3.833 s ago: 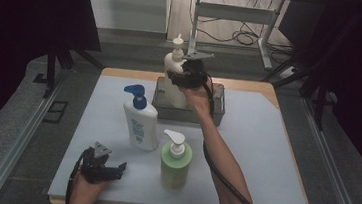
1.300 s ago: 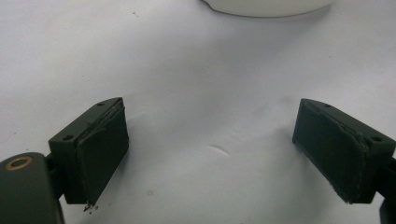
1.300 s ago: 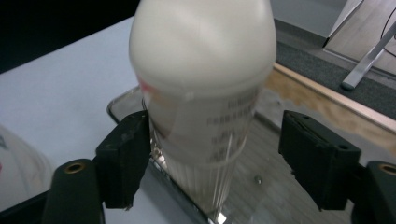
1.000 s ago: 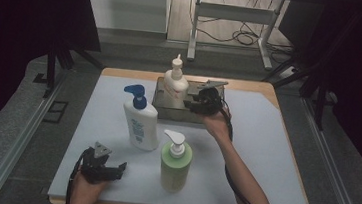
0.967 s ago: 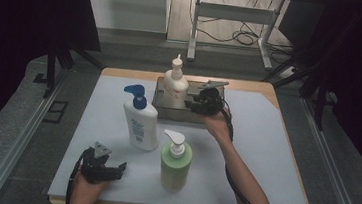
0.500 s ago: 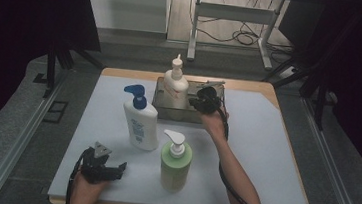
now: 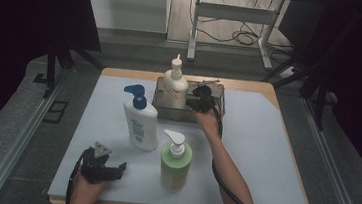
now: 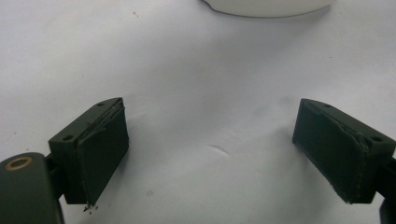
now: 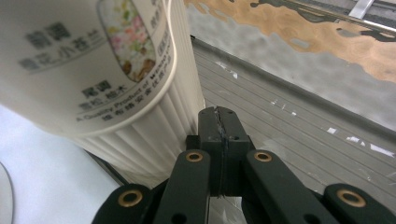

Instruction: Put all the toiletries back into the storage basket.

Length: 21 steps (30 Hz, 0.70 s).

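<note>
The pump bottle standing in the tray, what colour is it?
The cream-white pump bottle, with a floral label, shows best in the right gripper view.

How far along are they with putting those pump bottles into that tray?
One cream bottle stands in the tray at the table's far edge. The right gripper, shut on nothing, sits beside it. The blue-capped bottle and green bottle wait on the mat; the left gripper rests open.

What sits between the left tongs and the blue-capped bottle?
Nothing: in the high view, bare white mat separates the left tongs from the blue-capped bottle. The left gripper view shows bare mat between the open jaws, with the bottle's base ahead.
</note>
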{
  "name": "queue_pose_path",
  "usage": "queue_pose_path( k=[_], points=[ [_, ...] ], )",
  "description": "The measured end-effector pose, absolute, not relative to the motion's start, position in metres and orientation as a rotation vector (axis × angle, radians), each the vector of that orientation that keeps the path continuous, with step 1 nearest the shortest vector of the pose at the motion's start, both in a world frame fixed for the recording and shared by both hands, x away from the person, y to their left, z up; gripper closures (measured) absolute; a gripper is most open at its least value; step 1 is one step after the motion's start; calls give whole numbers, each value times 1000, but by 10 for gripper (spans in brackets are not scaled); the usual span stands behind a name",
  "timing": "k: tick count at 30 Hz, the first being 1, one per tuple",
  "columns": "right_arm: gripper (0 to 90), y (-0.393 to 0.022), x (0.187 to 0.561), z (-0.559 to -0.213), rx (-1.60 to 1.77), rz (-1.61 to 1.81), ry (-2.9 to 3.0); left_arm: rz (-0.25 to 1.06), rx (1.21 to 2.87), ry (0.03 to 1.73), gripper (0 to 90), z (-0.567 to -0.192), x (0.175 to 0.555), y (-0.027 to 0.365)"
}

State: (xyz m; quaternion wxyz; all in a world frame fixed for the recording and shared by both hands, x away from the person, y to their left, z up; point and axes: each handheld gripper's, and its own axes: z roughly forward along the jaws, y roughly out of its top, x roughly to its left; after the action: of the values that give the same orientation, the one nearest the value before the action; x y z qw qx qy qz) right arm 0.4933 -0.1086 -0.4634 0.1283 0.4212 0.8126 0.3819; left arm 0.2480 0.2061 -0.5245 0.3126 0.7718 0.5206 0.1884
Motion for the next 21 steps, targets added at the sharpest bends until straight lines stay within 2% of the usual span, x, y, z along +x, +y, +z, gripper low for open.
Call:
queue_pose_path(
  k=[21],
  points=[
    [900, -85, 493, -468, 1203, 1121, 2409, 497, 2036, 1374, 101, -524, 248, 206]
  ],
)
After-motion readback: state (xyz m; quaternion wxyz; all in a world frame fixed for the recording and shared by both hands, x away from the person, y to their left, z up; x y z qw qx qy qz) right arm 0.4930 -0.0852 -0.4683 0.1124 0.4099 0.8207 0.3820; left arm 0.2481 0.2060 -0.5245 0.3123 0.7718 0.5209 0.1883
